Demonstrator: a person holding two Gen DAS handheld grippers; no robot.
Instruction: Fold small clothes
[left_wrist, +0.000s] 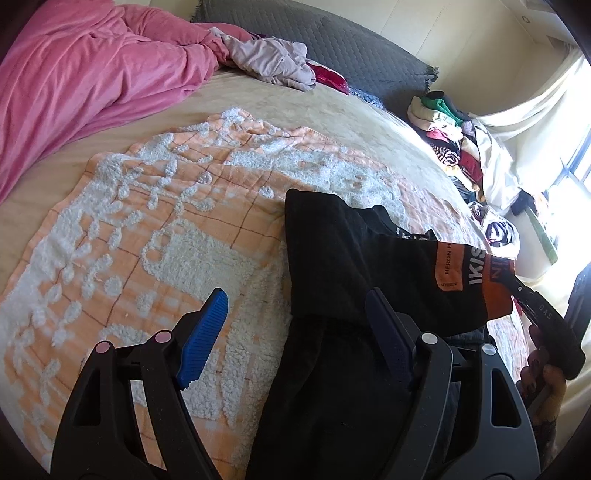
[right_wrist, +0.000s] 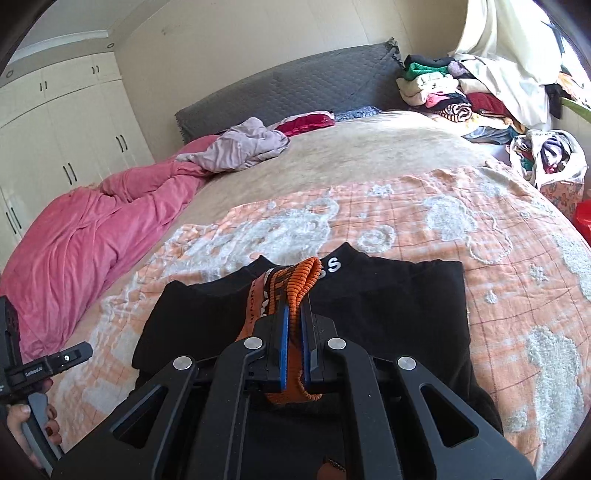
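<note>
A black top (right_wrist: 388, 306) with white letters on its collar lies on the orange and white blanket (left_wrist: 155, 229). One sleeve ends in an orange ribbed cuff (right_wrist: 299, 275). My right gripper (right_wrist: 294, 306) is shut on that cuff and holds the sleeve lifted over the body of the top. In the left wrist view the same sleeve (left_wrist: 369, 258) stretches to the right, where the right gripper (left_wrist: 517, 286) grips the orange cuff (left_wrist: 495, 291). My left gripper (left_wrist: 295, 295) is open at the top's left edge, its right finger over the black cloth, holding nothing.
A pink duvet (left_wrist: 74, 85) lies bunched along the bed's left side. A lilac garment (right_wrist: 243, 147) and red cloth sit by the grey headboard (right_wrist: 295, 85). A heap of mixed clothes (right_wrist: 461, 99) is piled at the far right. White wardrobe doors (right_wrist: 62, 129) stand on the left.
</note>
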